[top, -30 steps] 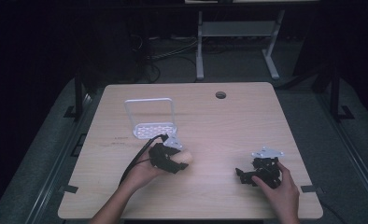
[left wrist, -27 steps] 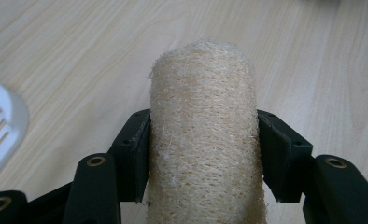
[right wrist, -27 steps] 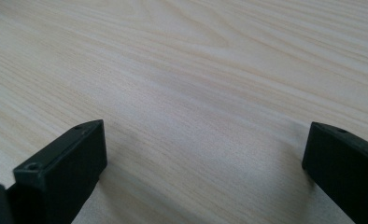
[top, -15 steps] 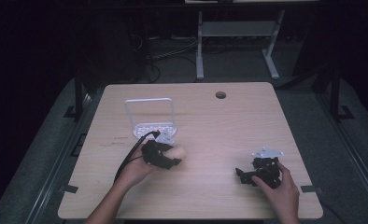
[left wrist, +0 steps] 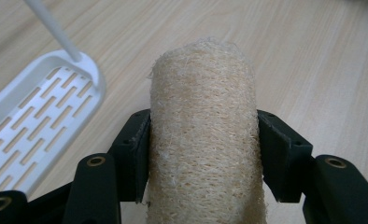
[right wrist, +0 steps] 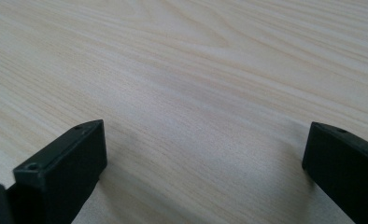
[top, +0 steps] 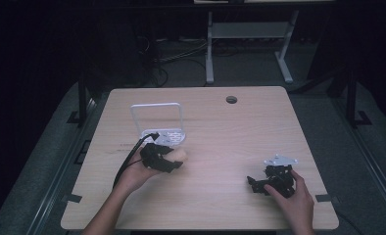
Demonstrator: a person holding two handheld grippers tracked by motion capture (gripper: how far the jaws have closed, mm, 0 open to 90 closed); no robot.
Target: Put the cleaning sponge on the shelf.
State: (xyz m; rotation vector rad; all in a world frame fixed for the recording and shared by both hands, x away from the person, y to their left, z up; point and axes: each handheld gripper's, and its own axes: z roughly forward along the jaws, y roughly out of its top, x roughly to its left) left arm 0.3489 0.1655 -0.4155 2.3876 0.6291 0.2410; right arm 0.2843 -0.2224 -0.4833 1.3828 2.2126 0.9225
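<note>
Left tool (left wrist: 203, 154): clamped on a loofah roll (left wrist: 204, 140), both black jaws pressed flat into its sides, so it stands about half open around the bulk. From the high view it sits in the person's left hand (top: 137, 174), low over the surface (top: 220, 127).

Loofah roll: pale, fibrous, upright between the jaws, poking well past them; it hangs just in front of the white rack (top: 157, 133), whose slotted base (left wrist: 37, 121) lies off to the tool's left.

Right tool (top: 272, 182): jaws spread wide, nothing between them, just bare wood grain; it rests on the surface, well apart from the action.

Step in hand: I'd call this the carry, loofah gripped and on its way beside the rack.

Next move: looks like it needs a steady swing over the slotted base, then a gentle lowering before the jaws let go; the soft roll could spring or topple if released early.

Change since a second ago: the left tool has slid leftward and nearer the rack; the right one hasn't budged.
</note>
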